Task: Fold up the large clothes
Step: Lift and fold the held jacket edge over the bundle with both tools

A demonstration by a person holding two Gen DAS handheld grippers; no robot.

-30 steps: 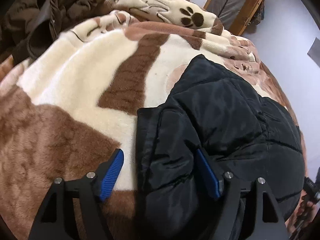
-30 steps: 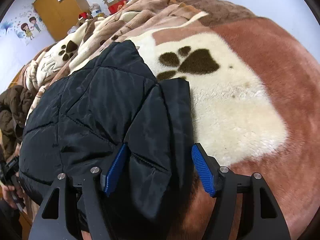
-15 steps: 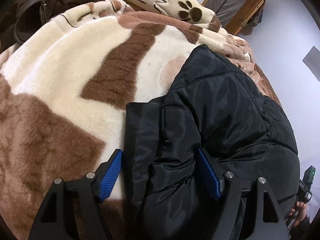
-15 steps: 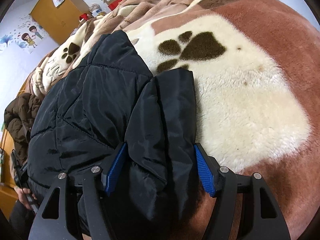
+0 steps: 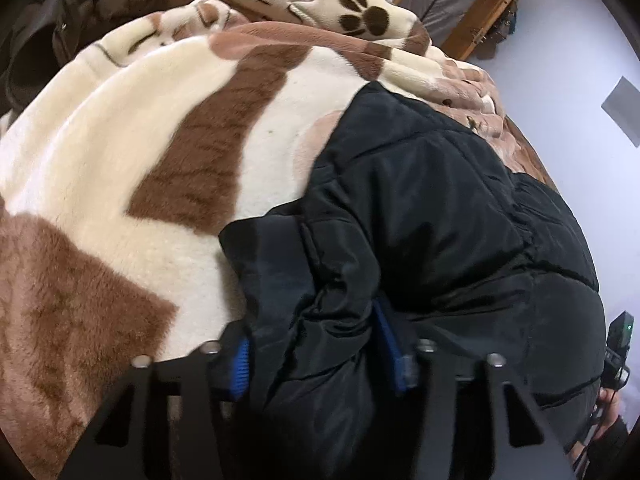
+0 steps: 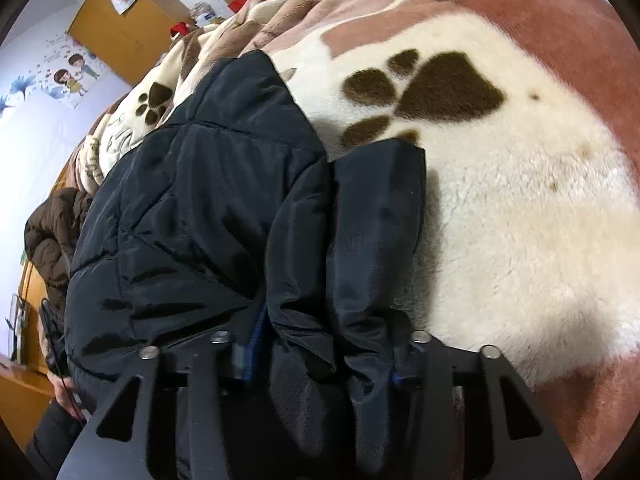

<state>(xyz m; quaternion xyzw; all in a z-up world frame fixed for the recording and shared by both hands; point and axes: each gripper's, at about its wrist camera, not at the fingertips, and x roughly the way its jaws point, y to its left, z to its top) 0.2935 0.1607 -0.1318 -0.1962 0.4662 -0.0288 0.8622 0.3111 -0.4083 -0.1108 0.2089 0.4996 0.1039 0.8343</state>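
Gripping black jacket (image 5: 420,220) | left gripper (image 5: 320,360) jaws clenched — bunched fabric between | right gripper (image 6: 324,356) likewise, seemingly

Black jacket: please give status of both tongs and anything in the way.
Left tongs and right tongs both shut on black jacket. Jacket lies on paw-print blanket, bunched at both grips. Nothing blocking seen.

One black puffer jacket (image 5: 432,216) lies on one plush blanket (image 5: 100,160), and one brown coat (image 6: 52,240) sits heaped beyond it. Two hand-held grippers appear, the left hand-held gripper (image 5: 320,360) and the right hand-held gripper (image 6: 320,356), each with two blue-padded fingers. The right wrist view shows two dark paw prints on the blanket.
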